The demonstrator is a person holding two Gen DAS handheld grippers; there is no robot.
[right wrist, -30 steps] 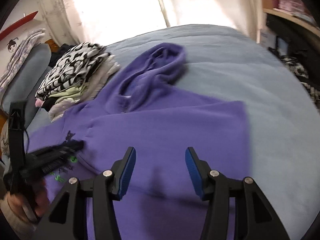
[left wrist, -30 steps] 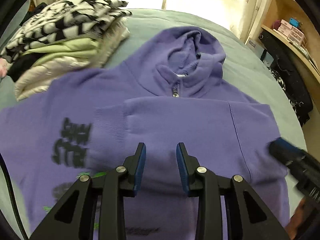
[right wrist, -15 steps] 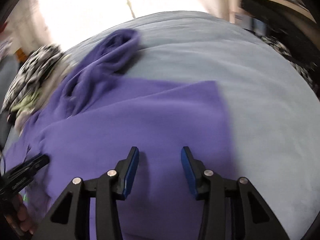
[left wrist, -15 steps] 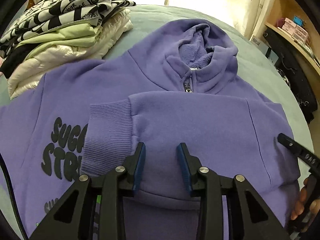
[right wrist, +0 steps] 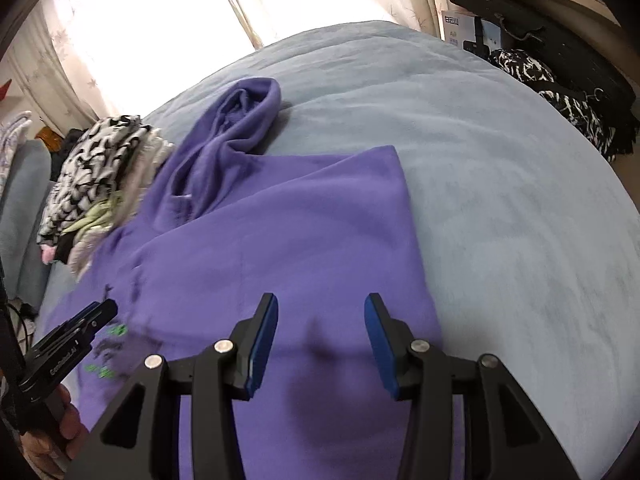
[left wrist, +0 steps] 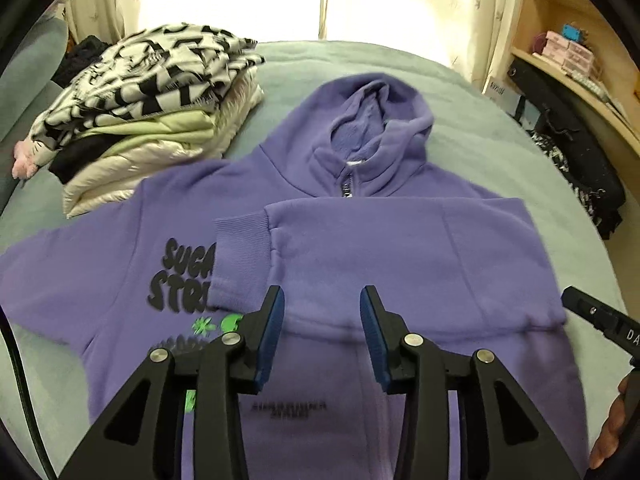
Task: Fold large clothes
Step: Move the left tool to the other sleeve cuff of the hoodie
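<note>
A purple hoodie (left wrist: 400, 248) lies flat on the bed with its hood (left wrist: 372, 120) toward the window. Its right sleeve is folded across the chest, and the ribbed cuff (left wrist: 240, 256) covers part of the black print. My left gripper (left wrist: 322, 300) hovers above the folded sleeve, its jaws opening with nothing between them. My right gripper (right wrist: 321, 308) stands open over the hoodie (right wrist: 280, 232) near its right edge and holds nothing. Each view shows the other gripper's body at its side edge.
A stack of folded clothes (left wrist: 152, 112) sits on the bed's back left, close to the hoodie's shoulder. Grey-blue bedding (right wrist: 500, 180) stretches to the right of the hoodie. A wooden shelf (left wrist: 568, 52) and dark clothes (left wrist: 580, 168) are beyond the right edge.
My left gripper has drawn back and up from the folded sleeve, and its jaws have spread wider. My right gripper has shifted sideways over the hoodie and its jaws have narrowed slightly.
</note>
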